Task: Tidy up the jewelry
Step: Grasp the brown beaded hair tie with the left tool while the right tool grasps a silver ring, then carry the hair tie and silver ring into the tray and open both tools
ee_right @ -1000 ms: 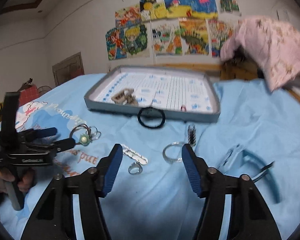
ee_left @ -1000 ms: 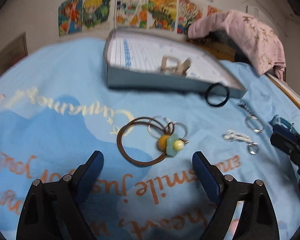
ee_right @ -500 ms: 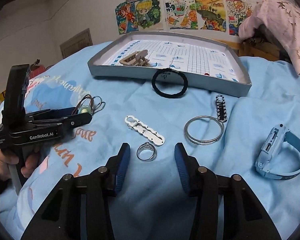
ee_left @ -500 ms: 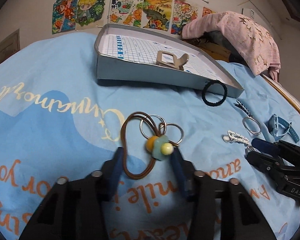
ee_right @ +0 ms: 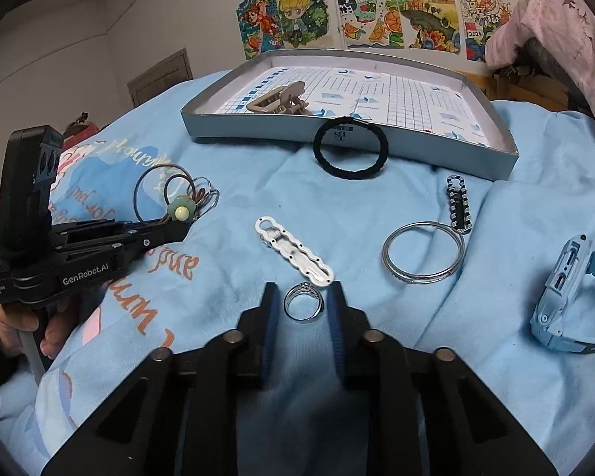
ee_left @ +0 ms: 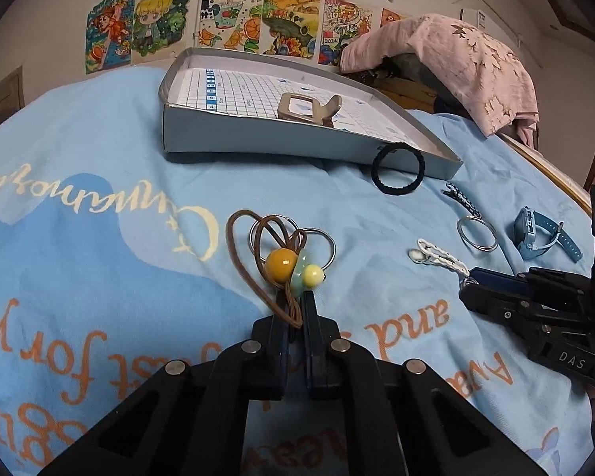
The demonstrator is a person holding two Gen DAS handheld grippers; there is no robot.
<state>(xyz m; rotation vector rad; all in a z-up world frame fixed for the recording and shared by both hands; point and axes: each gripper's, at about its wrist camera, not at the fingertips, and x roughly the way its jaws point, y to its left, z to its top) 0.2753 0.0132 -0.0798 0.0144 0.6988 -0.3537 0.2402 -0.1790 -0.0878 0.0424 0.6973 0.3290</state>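
Blue printed bedspread (ee_right: 456,357). Left gripper (ee_left: 295,301) clenched on brown beaded hair tie (ee_left: 258,254), likely bound for tray (ee_right: 349,135) at 12 o'clock. Right gripper (ee_right: 302,304) parted, straddling silver ring (ee_right: 302,302), unpinched.

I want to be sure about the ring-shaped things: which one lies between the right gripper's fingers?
The small silver ring, between the right gripper's fingers. The large metal hoop and black hair tie lie farther away.
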